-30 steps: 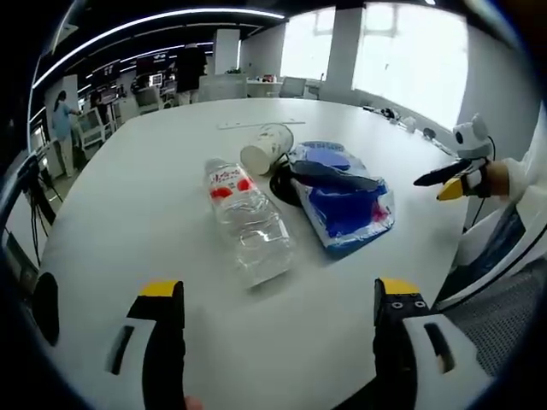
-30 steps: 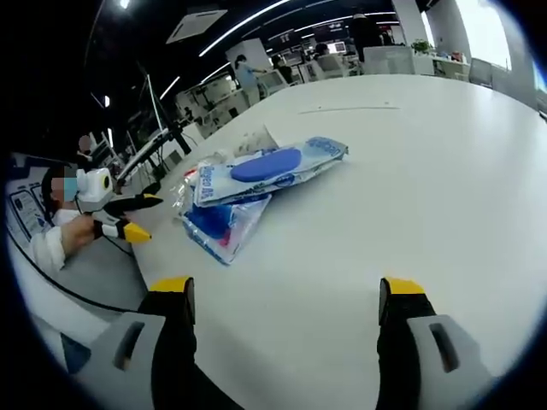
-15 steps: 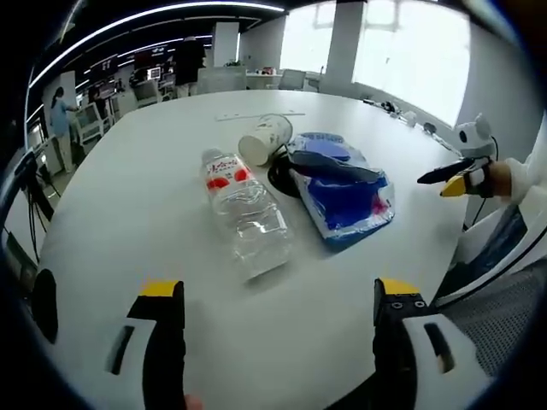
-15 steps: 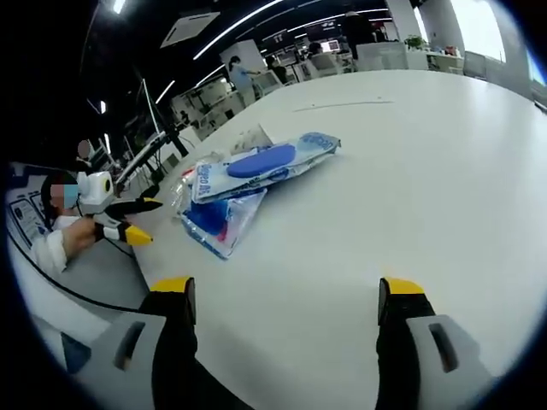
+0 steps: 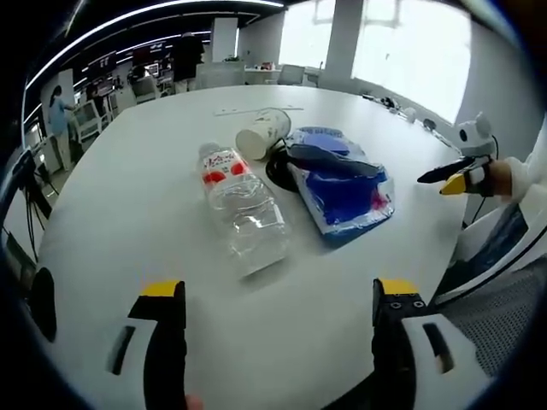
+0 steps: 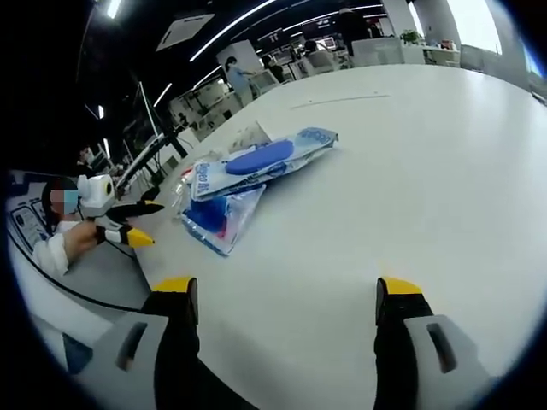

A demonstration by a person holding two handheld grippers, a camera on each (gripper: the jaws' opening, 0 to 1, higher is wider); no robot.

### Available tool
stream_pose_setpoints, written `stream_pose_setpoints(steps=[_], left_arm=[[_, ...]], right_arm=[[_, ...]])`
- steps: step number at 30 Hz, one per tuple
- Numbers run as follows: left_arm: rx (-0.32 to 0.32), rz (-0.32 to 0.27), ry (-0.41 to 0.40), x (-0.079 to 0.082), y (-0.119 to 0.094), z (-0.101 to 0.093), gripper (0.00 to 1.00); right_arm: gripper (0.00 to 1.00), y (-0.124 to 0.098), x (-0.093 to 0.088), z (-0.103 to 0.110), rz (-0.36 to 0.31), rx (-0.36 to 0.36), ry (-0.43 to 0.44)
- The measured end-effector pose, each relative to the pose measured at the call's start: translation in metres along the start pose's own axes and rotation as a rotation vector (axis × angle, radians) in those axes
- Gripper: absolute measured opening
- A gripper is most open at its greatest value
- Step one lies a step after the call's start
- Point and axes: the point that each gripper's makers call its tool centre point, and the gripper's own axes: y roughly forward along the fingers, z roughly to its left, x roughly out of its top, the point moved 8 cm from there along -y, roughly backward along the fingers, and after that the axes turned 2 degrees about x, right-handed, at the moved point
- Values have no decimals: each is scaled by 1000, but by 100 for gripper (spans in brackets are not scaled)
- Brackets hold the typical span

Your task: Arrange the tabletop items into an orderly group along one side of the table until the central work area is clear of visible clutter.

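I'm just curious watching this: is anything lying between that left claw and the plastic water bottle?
No. In the left gripper view, bare white table lies between the open left gripper and the water bottle.

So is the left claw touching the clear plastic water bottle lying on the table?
Apart. The left gripper view shows bare white table between the open claw and the bottle.

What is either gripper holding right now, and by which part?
Nothing. The left gripper and right gripper both stand open over bare table; the bottle lies ungrasped.
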Motion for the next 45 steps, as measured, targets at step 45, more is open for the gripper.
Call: stream_pose_setpoints(steps=[45], left_arm=[[15,-29,-32,7,-2,-4,91]], right_arm=[[77,-1,9,-14,-45,19,38]])
